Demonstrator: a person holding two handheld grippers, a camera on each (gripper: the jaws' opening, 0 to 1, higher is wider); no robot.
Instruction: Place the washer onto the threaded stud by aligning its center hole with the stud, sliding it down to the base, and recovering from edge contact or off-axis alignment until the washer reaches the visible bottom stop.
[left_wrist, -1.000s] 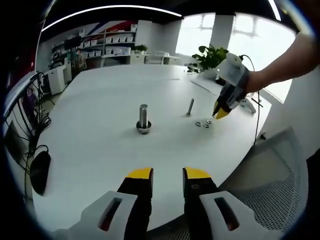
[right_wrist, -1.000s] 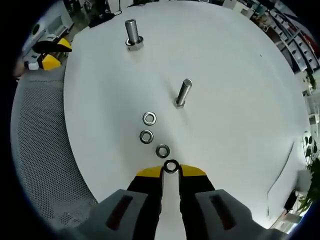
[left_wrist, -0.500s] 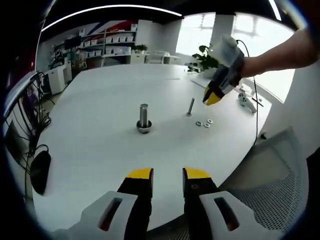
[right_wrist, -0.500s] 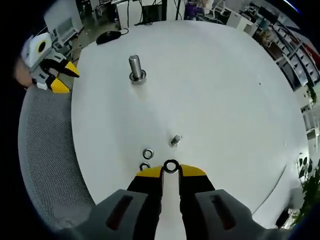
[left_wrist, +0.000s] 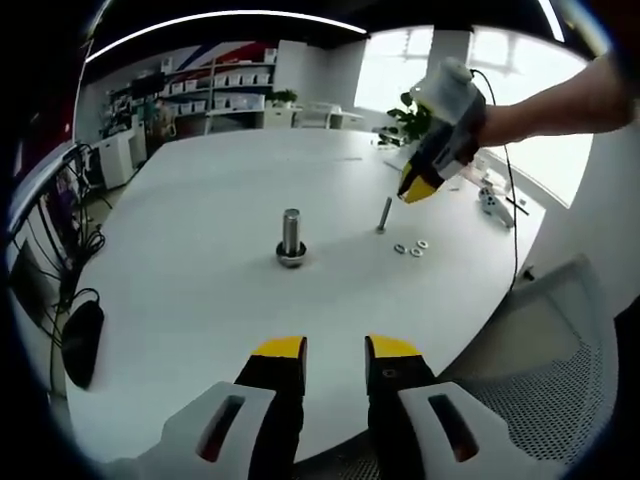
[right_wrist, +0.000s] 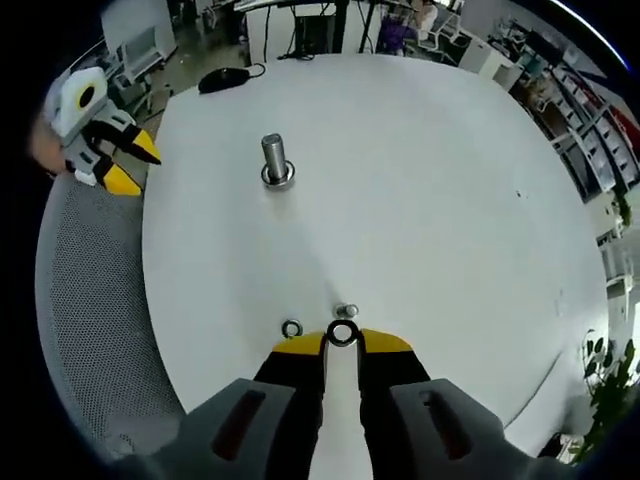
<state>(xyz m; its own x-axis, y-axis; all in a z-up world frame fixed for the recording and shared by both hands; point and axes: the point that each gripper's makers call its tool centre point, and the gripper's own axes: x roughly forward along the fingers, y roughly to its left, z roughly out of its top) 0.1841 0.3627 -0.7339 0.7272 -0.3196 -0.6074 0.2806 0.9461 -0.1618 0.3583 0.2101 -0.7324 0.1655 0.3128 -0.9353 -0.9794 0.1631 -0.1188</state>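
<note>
Right tongs (right_wrist: 342, 342) clenched on 1 washer (right_wrist: 342, 334), held in the air directly above the slim threaded stud (right_wrist: 347, 312) on the white worktop (right_wrist: 450, 200). Left tongs (left_wrist: 335, 348) released, holding nothing, hovering well short of that stud (left_wrist: 385, 214). Spare washers (left_wrist: 410, 247) lie just beside the stud.

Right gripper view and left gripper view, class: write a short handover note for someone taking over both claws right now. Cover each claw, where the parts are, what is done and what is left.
Right claw: shut on a washer, held in the air just above the thin stud, as the left gripper view also shows.
Left claw: open, holding nothing, hovering over the near table edge.
Parts: three spare washers lie beside the thin stud; a thicker stud stands mid-table.
Done: washer picked up and brought over the stud.
Left: centre the hole on the stud, slide it down to the base.
</note>
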